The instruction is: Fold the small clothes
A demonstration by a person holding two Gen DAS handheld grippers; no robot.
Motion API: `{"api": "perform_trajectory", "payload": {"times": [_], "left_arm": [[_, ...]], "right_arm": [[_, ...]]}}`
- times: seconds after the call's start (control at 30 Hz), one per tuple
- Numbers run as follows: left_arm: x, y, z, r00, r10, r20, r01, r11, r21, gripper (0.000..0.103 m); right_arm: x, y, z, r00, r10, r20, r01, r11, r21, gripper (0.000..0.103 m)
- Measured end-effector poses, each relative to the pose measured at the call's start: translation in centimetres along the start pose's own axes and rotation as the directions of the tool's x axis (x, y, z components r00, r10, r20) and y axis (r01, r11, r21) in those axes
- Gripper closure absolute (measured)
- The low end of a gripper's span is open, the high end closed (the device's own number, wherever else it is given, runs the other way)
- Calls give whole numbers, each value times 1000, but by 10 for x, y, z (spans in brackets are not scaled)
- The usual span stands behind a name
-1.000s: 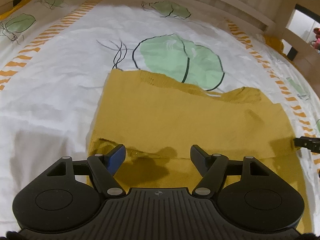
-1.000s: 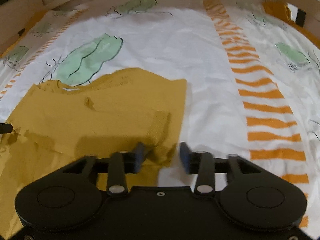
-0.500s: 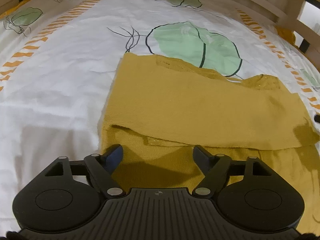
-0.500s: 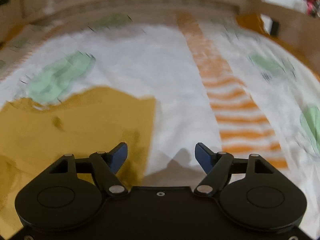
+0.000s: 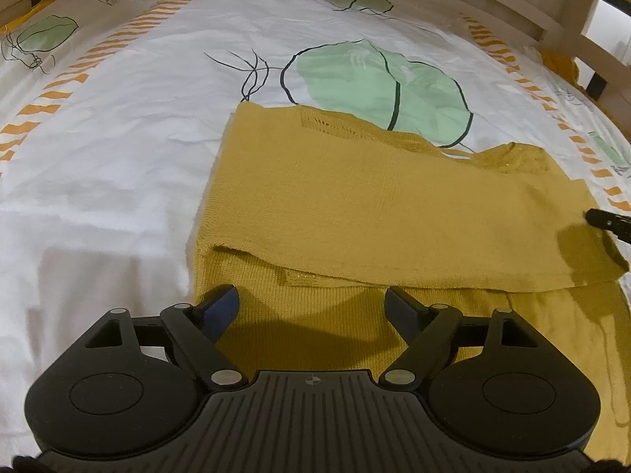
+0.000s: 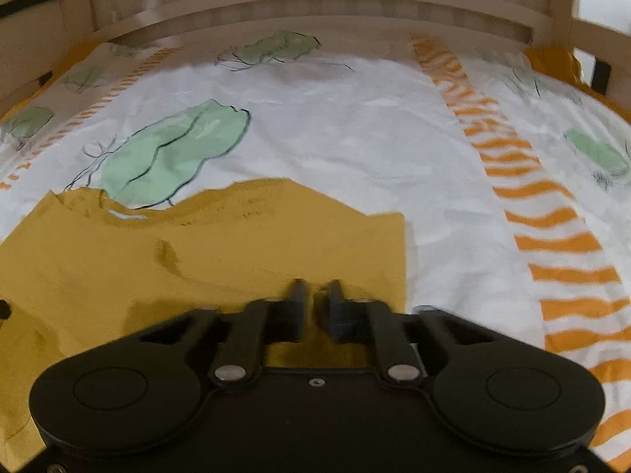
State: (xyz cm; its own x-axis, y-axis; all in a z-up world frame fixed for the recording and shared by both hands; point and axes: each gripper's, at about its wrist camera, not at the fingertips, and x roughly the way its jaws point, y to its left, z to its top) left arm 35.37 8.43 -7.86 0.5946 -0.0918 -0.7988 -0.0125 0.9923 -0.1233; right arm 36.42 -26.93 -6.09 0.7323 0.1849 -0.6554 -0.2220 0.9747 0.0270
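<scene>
A mustard-yellow knit garment (image 5: 374, 205) lies on the bed, its far part folded toward me over the near part. My left gripper (image 5: 311, 303) is open and empty, just above the garment's near left part. In the right wrist view the garment (image 6: 205, 260) fills the lower left. My right gripper (image 6: 315, 295) has its jaws nearly together over the garment's right edge; I see no cloth between them. The tip of the right gripper shows at the right edge of the left wrist view (image 5: 609, 220).
The white bedsheet (image 5: 118, 149) has green leaf prints and orange striped bands (image 6: 552, 236). A wooden bed rail (image 6: 315, 8) runs along the far side. Another yellow cloth (image 6: 552, 59) lies at the far right corner.
The right gripper let go of the garment's folded edge, opened wide, then closed its jaws again. The left gripper stayed open and drew back a little.
</scene>
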Motion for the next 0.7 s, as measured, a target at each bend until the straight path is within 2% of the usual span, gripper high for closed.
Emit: {"api": "perform_trajectory", "payload": {"times": [0.07,0.13,0.23,0.3,0.4,0.47,0.6,0.67,0.7], "left_arm": [[0,0,0,1000,0,0,0,1000,-2,22],[1,-1,-1,1000,2,3,-2,1000,0,22],[2,-2,-2,1000,5,3,-5,1000,12,22],[2,-2,-2,1000,3,1,-3,1000,15,21],[6,-3,-3,1000,-13,-15,13,999,44,14],[8,-7,-6,1000,0,-13,1,998,68,11],[7,-17,-14,999,49,8,-50,995,88,11],[2,-18,-19,999,44,18,-45,995,89,11],[-2,-18,-20,999,41,14,-42,994,99,13]], "right_arm": [[-2,6,1,999,-54,8,54,997,-49,87],[5,-1,-2,992,-125,-24,125,992,-29,87],[5,-16,-5,994,-109,-27,110,993,48,87],[-2,-16,-3,993,-118,-1,118,992,42,82],[-13,-20,-1,994,-103,35,100,993,65,57],[-22,-22,0,994,-96,54,90,991,96,35],[-45,-23,1,995,-69,73,58,989,133,21],[-59,-21,1,996,-47,81,35,989,146,11],[-68,-19,1,995,-36,89,23,989,146,10]]}}
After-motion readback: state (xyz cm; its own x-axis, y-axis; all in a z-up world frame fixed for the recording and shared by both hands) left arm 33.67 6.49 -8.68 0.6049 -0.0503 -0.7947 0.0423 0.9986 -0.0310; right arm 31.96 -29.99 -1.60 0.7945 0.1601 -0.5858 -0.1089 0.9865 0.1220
